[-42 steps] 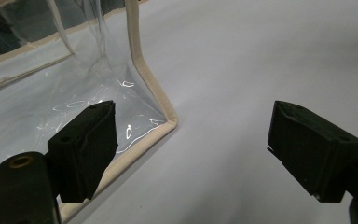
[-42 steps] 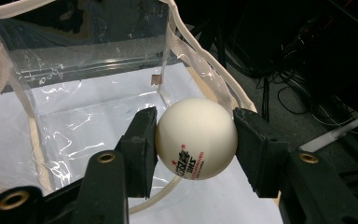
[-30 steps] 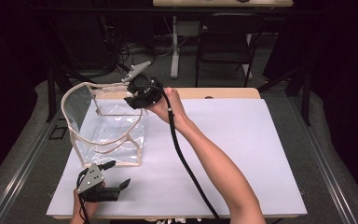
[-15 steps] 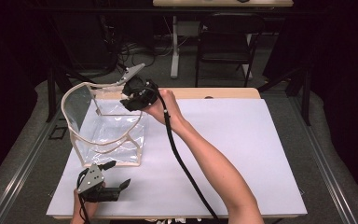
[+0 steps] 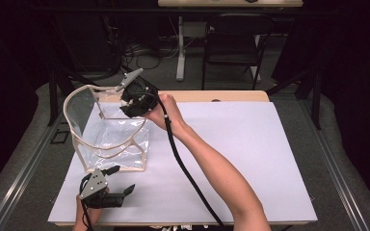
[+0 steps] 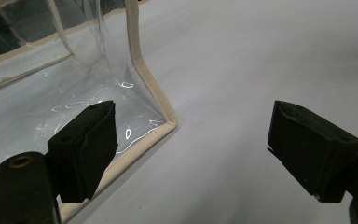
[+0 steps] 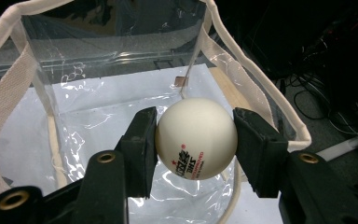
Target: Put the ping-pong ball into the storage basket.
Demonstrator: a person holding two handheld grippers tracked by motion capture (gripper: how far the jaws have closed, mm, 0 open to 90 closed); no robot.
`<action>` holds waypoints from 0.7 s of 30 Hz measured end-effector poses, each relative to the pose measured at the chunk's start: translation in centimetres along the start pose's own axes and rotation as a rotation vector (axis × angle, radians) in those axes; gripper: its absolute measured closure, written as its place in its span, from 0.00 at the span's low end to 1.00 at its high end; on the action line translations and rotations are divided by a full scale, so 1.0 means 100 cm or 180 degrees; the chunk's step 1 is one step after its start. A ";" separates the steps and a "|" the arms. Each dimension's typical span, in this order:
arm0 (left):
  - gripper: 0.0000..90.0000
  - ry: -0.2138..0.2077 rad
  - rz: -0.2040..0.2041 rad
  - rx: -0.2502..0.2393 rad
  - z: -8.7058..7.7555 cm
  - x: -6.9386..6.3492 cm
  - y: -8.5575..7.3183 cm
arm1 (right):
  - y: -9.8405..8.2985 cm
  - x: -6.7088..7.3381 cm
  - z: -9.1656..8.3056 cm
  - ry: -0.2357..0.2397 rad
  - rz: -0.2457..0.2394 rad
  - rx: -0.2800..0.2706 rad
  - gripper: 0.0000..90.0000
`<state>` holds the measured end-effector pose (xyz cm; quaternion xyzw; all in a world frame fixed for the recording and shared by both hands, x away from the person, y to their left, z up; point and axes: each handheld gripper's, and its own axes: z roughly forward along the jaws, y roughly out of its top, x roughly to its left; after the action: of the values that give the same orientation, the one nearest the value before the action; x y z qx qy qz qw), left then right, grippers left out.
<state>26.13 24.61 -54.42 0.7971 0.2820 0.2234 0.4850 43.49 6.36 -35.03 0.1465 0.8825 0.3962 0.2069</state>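
While the right gripper (image 7: 196,140) hangs over the open mouth of the clear bag (image 5: 111,134) at the table's far left, its jaws clamp a white ping-pong ball (image 7: 196,138) — placed, I judge, to fall straight inside. The left gripper (image 5: 107,192) rests near the bag's near corner on the white table (image 5: 250,159), jaws wide and empty — perhaps ready to steady the floppy bag, though contact is hard to judge.
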 end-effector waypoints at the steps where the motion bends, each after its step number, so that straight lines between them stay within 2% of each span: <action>1: 0.18 0.0002 -0.0002 -0.0002 0.000 0.000 0.000 | 0.000 0.001 0.001 0.0006 -0.0005 -0.0005 0.57; 21: 0.18 -0.0001 0.0001 -0.0001 0.000 0.000 0.000 | 0.002 0.008 0.017 0.0108 -0.0020 0.0088 0.57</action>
<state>26.14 24.65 -54.41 0.7971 0.2817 0.2234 0.4852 43.65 7.95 -36.08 0.1398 0.8917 0.3858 0.1912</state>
